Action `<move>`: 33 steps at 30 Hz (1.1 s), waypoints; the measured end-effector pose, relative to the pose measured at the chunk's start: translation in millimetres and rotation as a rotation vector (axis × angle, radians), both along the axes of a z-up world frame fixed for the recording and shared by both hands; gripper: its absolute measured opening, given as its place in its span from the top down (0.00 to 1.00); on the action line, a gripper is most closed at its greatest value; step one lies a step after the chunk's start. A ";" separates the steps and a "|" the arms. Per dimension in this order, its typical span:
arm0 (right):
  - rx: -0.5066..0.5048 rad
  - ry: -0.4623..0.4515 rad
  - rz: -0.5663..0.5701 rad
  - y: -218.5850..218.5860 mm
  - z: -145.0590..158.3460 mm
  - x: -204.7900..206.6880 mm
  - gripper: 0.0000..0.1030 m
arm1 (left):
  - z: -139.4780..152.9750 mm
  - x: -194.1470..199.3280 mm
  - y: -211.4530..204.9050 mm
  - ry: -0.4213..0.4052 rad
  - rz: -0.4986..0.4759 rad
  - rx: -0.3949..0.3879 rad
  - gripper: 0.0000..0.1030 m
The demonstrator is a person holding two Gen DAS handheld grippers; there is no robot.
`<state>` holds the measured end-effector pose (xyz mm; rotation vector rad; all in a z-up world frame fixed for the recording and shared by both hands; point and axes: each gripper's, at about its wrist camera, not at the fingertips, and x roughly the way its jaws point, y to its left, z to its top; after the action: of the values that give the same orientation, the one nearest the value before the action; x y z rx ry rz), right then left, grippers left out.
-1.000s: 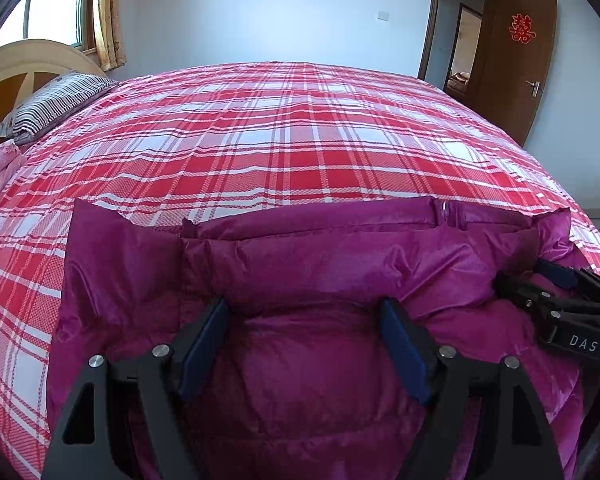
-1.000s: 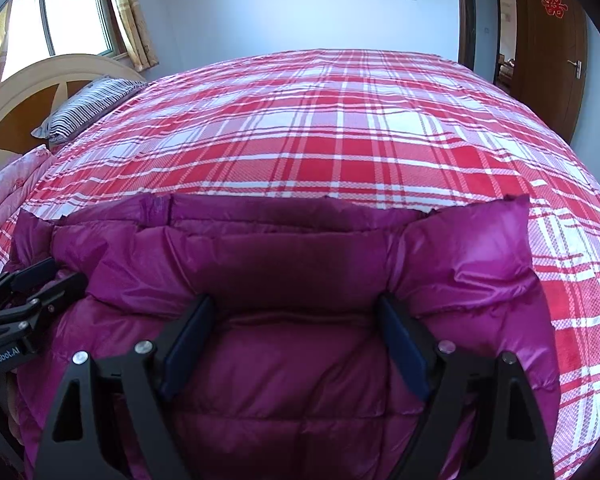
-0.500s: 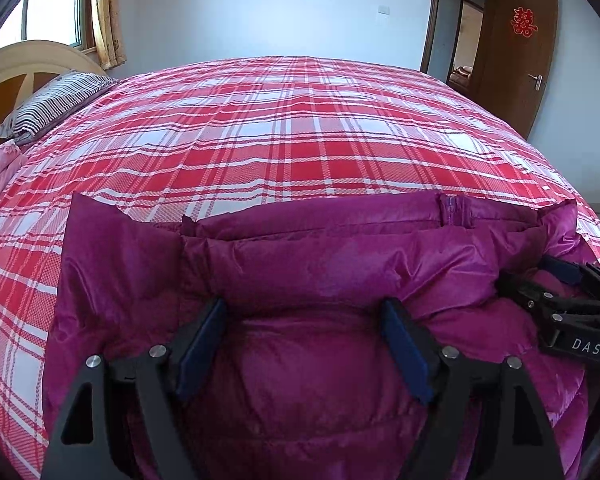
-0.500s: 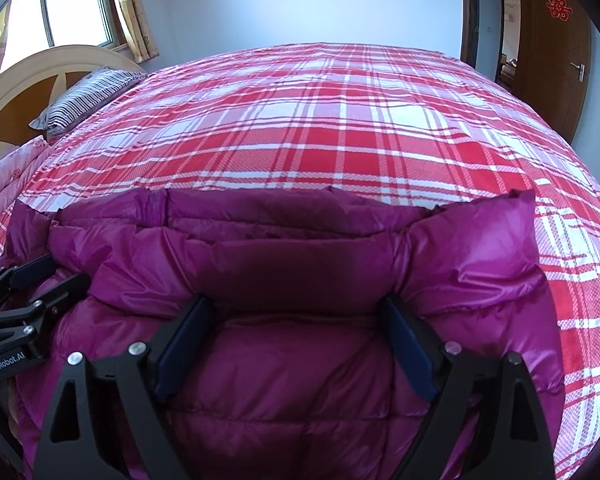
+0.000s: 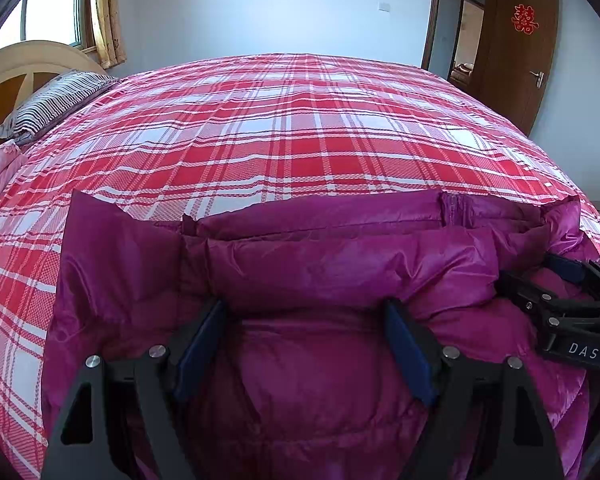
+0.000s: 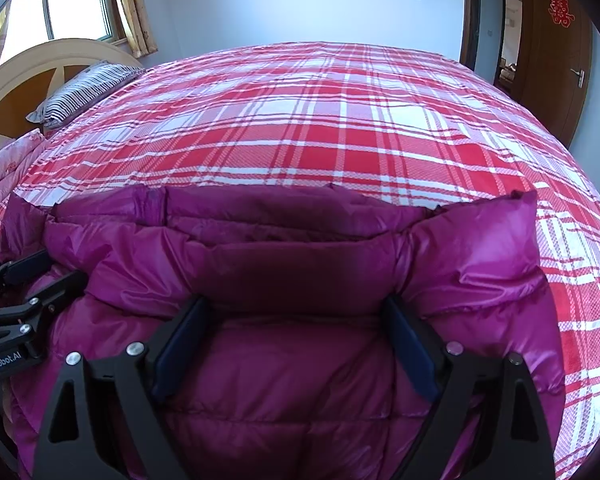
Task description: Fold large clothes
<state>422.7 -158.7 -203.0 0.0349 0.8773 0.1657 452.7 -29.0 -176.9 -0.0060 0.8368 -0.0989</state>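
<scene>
The magenta down jacket is seen lying at the near edge of the bed, its padded panels already doubled over into a thick bundle (how many folds cannot be told). The left tongs and right tongs are each spread wide, pressed against the puffy cloth without pinching it. At least a final fold or flattening is judged to remain.

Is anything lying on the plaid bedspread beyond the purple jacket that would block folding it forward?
Nothing visible does. The bedspread beyond the jacket is bare; the striped pillow sits far off by the headboard.
</scene>
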 end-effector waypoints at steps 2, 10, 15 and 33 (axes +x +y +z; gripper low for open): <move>-0.002 0.001 0.000 0.1 -0.3 0.0 0.11 | -0.1 0.4 -0.2 0.001 0.001 0.000 0.21; -0.011 0.000 0.000 1.1 -1.3 0.4 0.11 | -0.4 0.0 -0.3 -0.001 0.002 0.002 0.21; -0.012 0.000 0.000 1.1 -1.5 0.4 0.11 | -0.8 0.2 0.0 -0.001 0.002 0.001 0.21; -0.039 0.006 -0.001 1.9 -3.9 2.5 0.10 | -3.8 0.1 -1.9 0.013 0.005 0.023 0.20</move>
<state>425.1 -156.7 -206.9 -0.0003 0.8858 0.1475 452.8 -30.9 -180.7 0.0133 0.8510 -0.0847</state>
